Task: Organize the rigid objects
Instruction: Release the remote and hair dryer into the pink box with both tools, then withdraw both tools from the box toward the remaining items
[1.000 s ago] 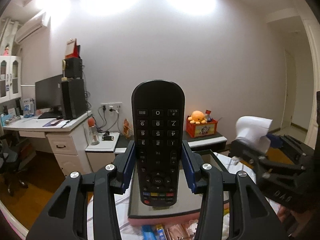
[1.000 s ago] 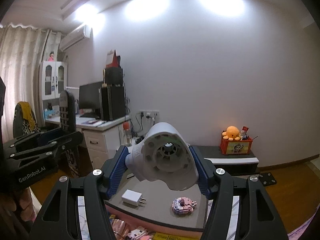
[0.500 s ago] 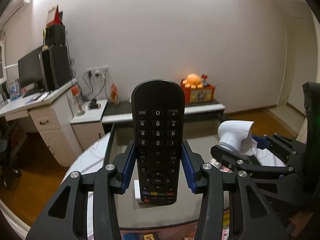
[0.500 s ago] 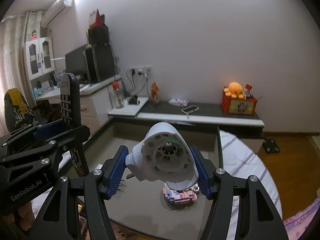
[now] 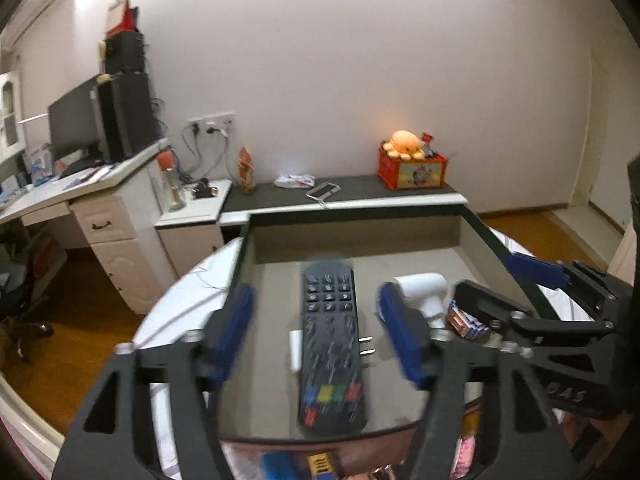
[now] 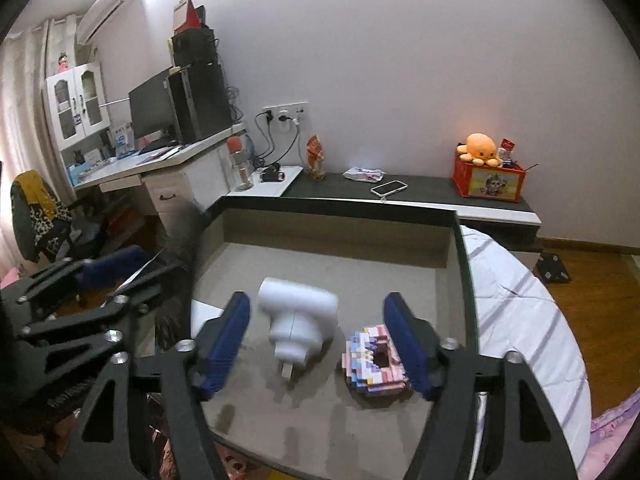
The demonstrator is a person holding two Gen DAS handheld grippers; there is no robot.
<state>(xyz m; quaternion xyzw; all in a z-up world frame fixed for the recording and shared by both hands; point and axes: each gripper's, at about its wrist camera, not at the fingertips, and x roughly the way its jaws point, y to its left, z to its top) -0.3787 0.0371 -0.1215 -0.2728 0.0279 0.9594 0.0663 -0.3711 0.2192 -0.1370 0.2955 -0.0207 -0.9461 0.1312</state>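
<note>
Left tool (image 5: pixel 316 332): spread wide, holding nothing; its blue pads (image 5: pixel 236 320) stand clear of the remote on either side, and they are blurred.
Remote control (image 5: pixel 330 344): lies flat on the floor of the tray, between the pads of the left tool but touching neither. Long axis runs near to far; the number keys sit at the far end, the coloured buttons at the near end. Black, slim, rounded at both ends, face up.
White charger (image 5: pixel 295 350): lies partly under the remote, its body showing at the remote's left edge and its metal prongs pointing right past the remote's right edge.
Tray (image 6: pixel 340 236): shallow grey box with dark rim, resting on a round worktop (image 6: pixel 520 320) covered with a white cloth.
White plastic part (image 6: pixel 298 320): rests on the tray floor between the pads of the right tool, touching neither. Broad rounded barrel lies crosswise at the far side; a narrower neck points toward the near edge. Smooth, matte white.
Block model (image 6: pixel 374 360): pink, white and blue bricks, just right of the white part, close against the right tool's right pad.
Right tool (image 6: pixel 324 344): open wide, gripping nothing.
</note>
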